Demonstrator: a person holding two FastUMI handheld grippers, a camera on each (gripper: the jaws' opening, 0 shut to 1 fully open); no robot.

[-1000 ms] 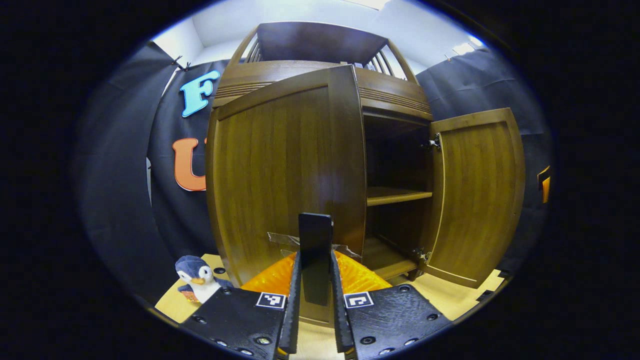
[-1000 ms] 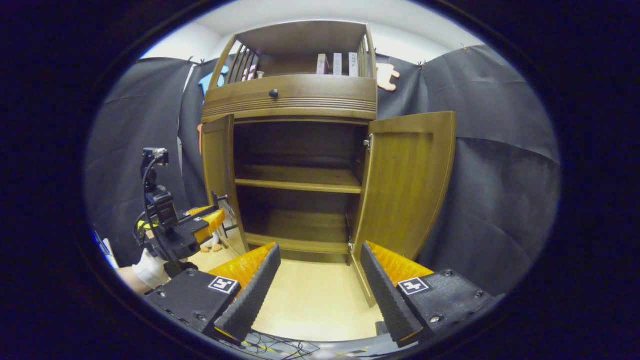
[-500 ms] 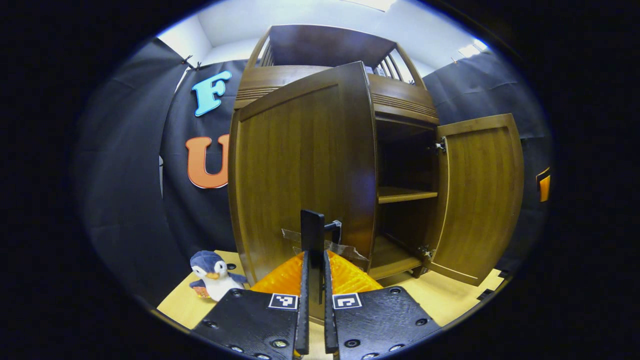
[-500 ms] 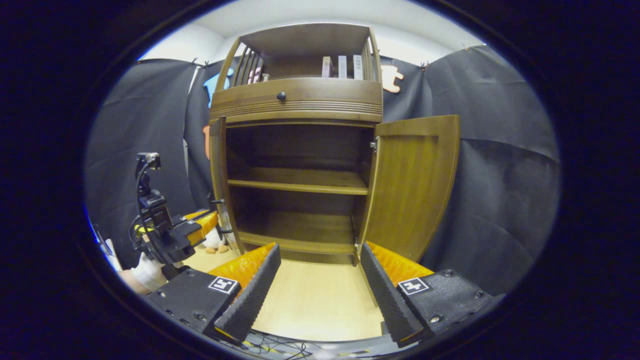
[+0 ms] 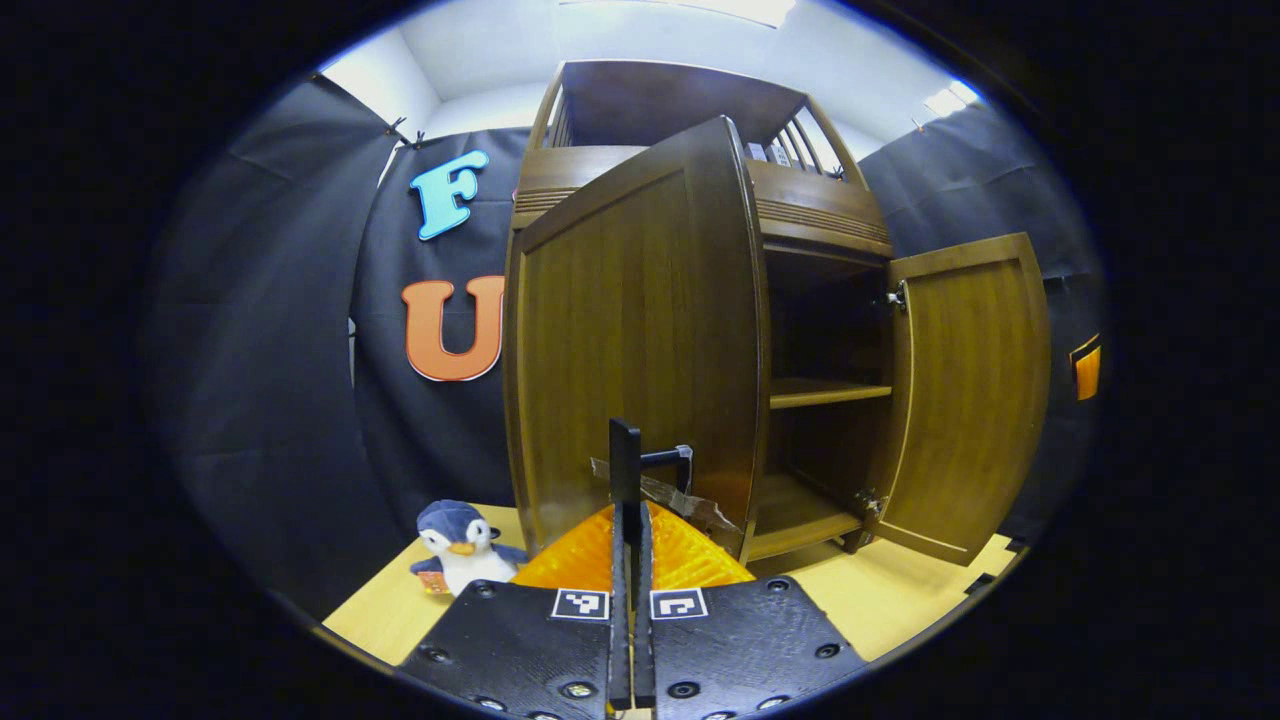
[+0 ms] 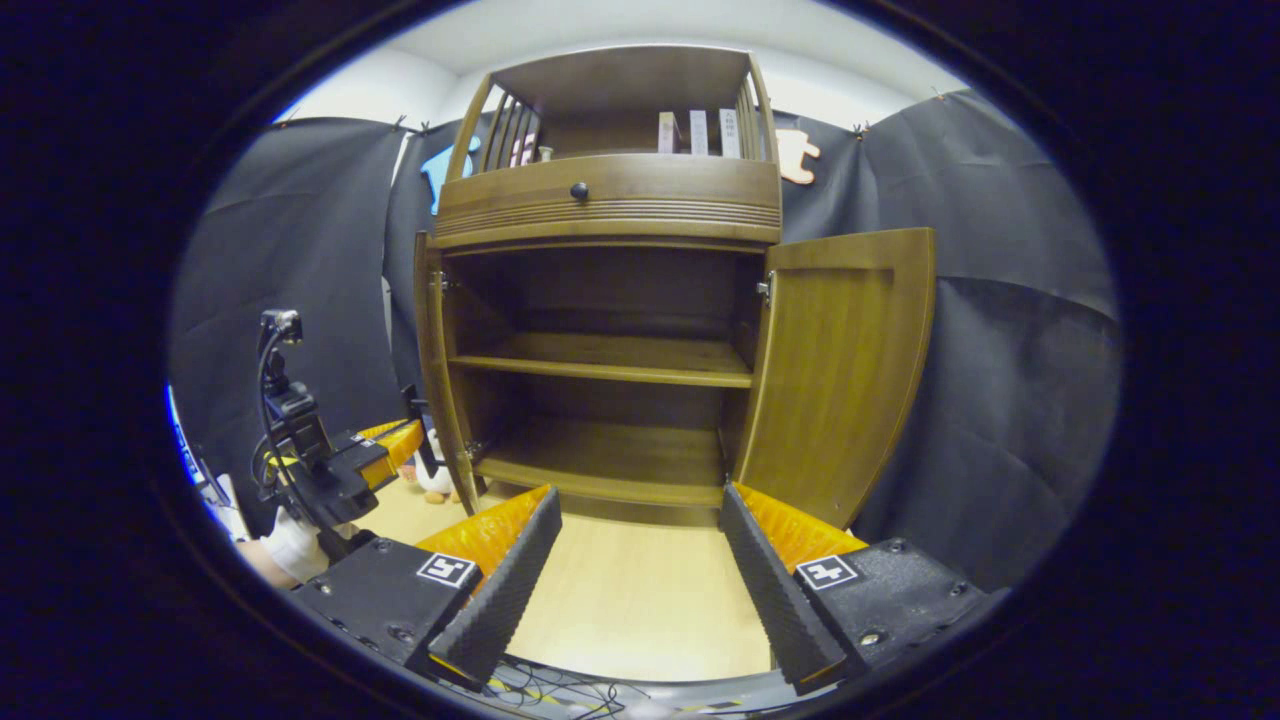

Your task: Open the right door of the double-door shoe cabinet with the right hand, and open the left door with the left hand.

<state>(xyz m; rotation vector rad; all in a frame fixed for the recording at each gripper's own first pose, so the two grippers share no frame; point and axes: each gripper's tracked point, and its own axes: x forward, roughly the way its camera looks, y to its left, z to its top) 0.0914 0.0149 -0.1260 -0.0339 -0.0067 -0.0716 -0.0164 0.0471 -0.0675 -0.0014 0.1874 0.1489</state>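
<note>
We find the shoe cabinet (image 6: 610, 300) standing on the floor with both doors swung out. The left door (image 5: 630, 340) stands open from the cabinet's left side; the left tongs (image 5: 626, 500) are closed tight on its handle (image 5: 655, 462). The right door (image 6: 840, 370) stands wide at the cabinet's right side. The right tongs (image 6: 635, 560) are spread wide and hold nothing, in front of the cabinet. A toy penguin (image 5: 460, 545) sits on the floor left of the cabinet.
</note>
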